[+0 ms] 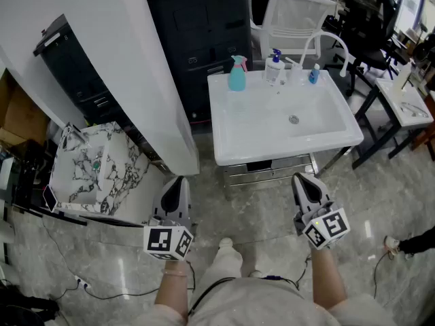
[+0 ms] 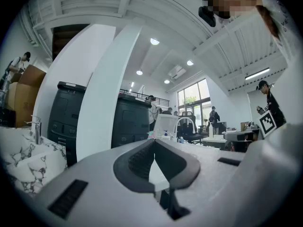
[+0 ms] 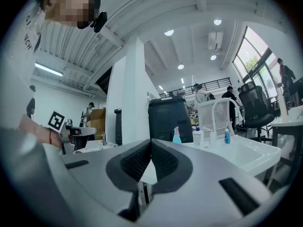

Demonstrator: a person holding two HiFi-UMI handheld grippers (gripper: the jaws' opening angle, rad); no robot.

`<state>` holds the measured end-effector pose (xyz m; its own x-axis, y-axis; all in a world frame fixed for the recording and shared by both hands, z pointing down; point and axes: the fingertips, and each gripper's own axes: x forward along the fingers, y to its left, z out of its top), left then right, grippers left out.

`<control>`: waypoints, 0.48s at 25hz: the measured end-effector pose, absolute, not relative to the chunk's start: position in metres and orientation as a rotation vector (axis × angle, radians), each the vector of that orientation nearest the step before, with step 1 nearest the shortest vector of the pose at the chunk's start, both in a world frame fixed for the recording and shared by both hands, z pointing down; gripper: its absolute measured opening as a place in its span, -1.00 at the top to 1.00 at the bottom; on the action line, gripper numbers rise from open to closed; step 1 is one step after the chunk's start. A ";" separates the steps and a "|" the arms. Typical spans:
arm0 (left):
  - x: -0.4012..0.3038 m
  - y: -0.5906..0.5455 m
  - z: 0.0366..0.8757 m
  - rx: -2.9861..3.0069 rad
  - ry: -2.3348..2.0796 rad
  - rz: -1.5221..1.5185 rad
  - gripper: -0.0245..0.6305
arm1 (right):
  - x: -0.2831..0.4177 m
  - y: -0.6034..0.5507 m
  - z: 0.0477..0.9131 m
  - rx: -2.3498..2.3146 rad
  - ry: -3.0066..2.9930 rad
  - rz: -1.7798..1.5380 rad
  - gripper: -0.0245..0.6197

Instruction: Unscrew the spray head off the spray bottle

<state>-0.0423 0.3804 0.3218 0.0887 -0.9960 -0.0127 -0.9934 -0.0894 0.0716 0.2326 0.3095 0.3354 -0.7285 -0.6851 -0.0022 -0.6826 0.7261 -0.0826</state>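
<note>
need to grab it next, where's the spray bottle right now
In the head view the spray bottle stands upright on the back left corner of the white sink, just left of the white pump bottle.

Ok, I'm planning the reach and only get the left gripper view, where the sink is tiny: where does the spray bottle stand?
Observer: In the head view the teal spray bottle stands upright on the back left corner of the white sink, with its pink spray head on.
Operator: Is the right gripper busy?
Observer: No. The right gripper is shut with nothing between its jaws, and it is held low in front of the sink.
Operator: Anything crowding the bottle?
Observer: A white pump bottle stands to its right, apart from it.
</note>
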 end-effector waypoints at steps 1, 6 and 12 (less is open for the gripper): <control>-0.048 0.372 0.322 2.290 -2.084 -0.087 0.91 | 0.227 0.303 0.334 -1.153 2.885 -0.116 0.91; -0.069 0.339 0.324 2.309 -2.057 -0.077 0.91 | 0.208 0.275 0.336 -1.197 2.873 -0.122 0.91; -0.089 0.308 0.333 2.326 -2.007 -0.068 0.91 | 0.196 0.252 0.341 -1.273 2.843 -0.129 0.91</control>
